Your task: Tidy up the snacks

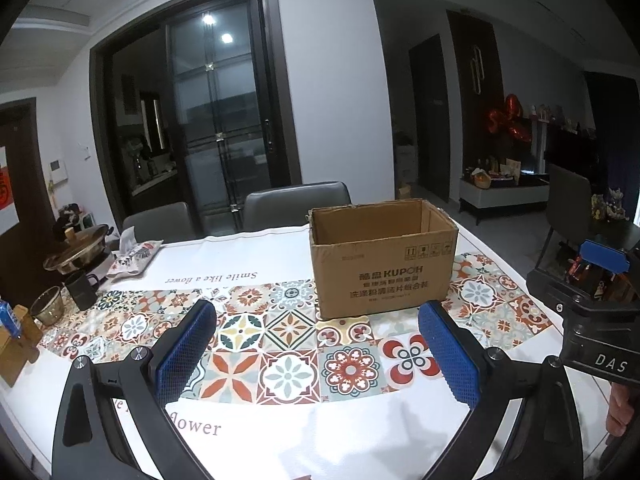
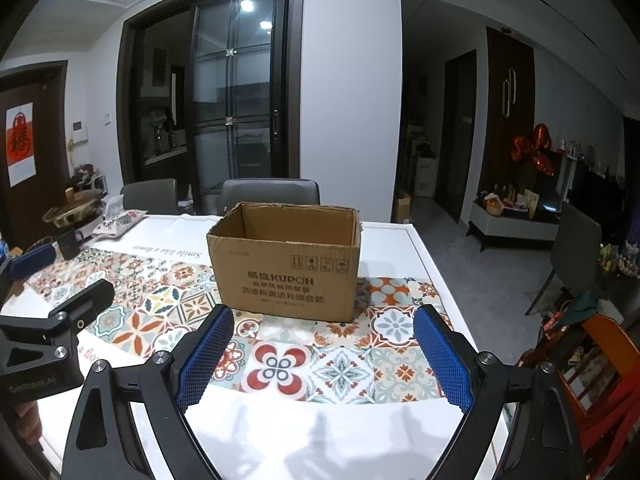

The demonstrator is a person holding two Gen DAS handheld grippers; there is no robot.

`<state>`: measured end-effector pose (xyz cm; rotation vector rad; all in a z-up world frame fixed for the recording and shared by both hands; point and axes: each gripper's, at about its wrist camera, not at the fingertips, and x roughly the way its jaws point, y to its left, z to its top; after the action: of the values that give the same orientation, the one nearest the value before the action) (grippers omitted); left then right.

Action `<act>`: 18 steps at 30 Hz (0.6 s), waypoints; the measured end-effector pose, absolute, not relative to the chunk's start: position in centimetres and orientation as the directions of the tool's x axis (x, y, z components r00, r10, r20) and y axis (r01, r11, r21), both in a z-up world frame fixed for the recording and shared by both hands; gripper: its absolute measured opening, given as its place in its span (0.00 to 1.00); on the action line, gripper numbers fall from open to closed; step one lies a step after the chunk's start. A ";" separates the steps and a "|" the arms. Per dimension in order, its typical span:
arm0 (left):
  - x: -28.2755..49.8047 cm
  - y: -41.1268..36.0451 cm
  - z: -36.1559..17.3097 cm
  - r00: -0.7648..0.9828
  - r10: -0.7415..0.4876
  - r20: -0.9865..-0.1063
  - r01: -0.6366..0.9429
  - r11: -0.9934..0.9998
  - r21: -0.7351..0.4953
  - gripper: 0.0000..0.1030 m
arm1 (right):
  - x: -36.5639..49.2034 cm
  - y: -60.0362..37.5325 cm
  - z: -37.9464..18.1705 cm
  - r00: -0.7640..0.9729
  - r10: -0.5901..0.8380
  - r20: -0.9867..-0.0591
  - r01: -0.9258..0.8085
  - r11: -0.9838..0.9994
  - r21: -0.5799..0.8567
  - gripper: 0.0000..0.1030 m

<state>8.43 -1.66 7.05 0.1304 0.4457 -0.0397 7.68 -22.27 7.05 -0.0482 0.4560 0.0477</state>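
Both the left gripper (image 1: pixel 316 354) and right gripper (image 2: pixel 324 356) had jaws spread, empty; best fetch snacks, then approach the open cardboard box (image 1: pixel 382 262) mid-bench from above

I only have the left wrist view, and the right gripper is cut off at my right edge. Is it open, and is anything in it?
Observer: The right gripper is open. Nothing is between its pads; only the patterned tablecloth shows in the gap.
Operator: What is it facing?
Observer: The cardboard box stands straight ahead of it, top open, clear of both fingertips.
Operator: The gripper hides what is past the table's right edge. Anything there?
Observer: Orange furniture stands beside that edge with things piled on it. They are too blurred to tell whether they are snacks.
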 end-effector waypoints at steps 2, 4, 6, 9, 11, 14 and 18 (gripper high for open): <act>8.3 -1.6 6.9 0.902 -0.014 -0.432 0.069 0.991 0.113 1.00 | 7.5 -22.3 7.0 0.900 0.030 -0.434 -0.050 0.998 -0.036 0.89; 8.2 -1.6 6.7 0.901 -0.018 -0.434 0.074 0.991 0.112 1.00 | 7.2 -22.3 7.0 0.906 0.017 -0.422 -0.042 0.998 -0.049 0.89; 8.2 -1.6 6.5 0.899 -0.022 -0.437 0.079 0.991 0.112 1.00 | 7.0 -22.3 6.9 0.907 0.022 -0.421 -0.045 0.998 -0.045 0.89; 8.0 -1.7 6.5 0.901 -0.021 -0.433 0.077 0.991 0.112 1.00 | 7.0 -22.4 6.7 0.902 0.040 -0.429 -0.059 0.998 -0.029 0.89; 8.0 -1.7 6.5 0.902 -0.021 -0.431 0.075 0.991 0.109 1.00 | 6.9 -22.4 6.7 0.902 0.039 -0.430 -0.059 0.998 -0.033 0.89; 7.8 -1.8 6.6 0.903 -0.027 -0.429 0.079 0.991 0.106 1.00 | 6.8 -22.5 6.7 0.903 0.040 -0.427 -0.058 0.998 -0.029 0.89; 7.6 -1.9 6.7 0.907 -0.022 -0.420 0.074 0.991 0.109 1.00 | 6.8 -22.6 6.7 0.903 0.045 -0.427 -0.062 0.998 -0.025 0.89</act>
<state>7.65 -1.86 6.69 0.1239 0.4318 -0.0498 6.78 -22.56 6.69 -0.0386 0.4400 0.0550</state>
